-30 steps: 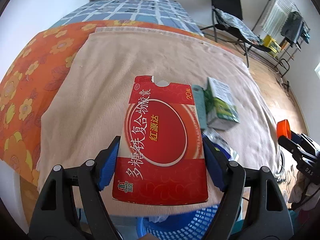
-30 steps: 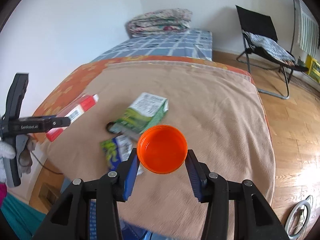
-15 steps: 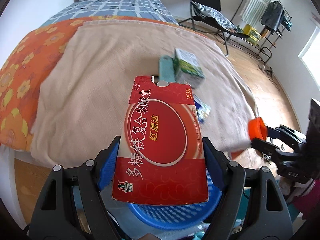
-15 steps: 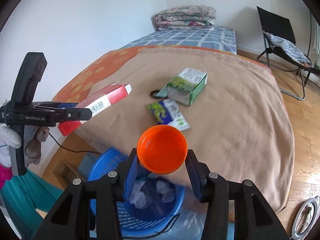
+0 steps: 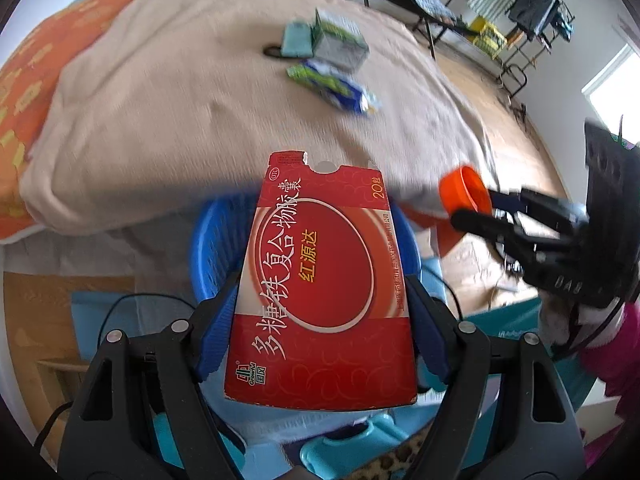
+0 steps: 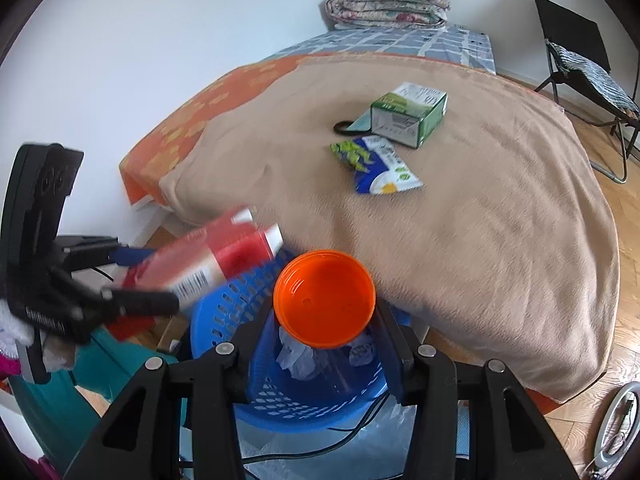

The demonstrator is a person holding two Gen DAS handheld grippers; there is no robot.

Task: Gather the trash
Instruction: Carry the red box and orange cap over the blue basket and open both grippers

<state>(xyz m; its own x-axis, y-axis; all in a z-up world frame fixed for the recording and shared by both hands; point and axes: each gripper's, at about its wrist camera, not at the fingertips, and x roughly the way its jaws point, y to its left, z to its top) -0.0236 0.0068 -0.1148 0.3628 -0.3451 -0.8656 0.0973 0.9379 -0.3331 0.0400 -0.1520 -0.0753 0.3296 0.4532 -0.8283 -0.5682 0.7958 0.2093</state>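
Holding both loads over the drop zone: left gripper (image 5: 320,336) is clamped across the short sides of the red box (image 5: 320,288), pads pressing both edges, box flat-face to the camera with its long axis running straight out along the fingers and nosing down. Blue basket (image 5: 208,240) sits directly under and past the far end of that box, rim visible on both sides of it, so the box lies above the opening, not beside it

Right gripper (image 6: 325,320) is pinching an orange cap (image 6: 325,298) by its rim, open side facing the camera. In the right wrist view the basket (image 6: 224,320) is right below the cap, crumpled paper already inside. Cap looks centred over the opening; the box comes in from the left over the near rim

Judgement: both are close enough to release, the right slightly better centred. Risk for the box is its length, could catch the rim if dropped tilted

Left on the beige blanket (image 6: 500,240), well apart from both grippers: green carton (image 6: 408,114), snack wrapper (image 6: 376,164), a teal item partly hidden behind the carton
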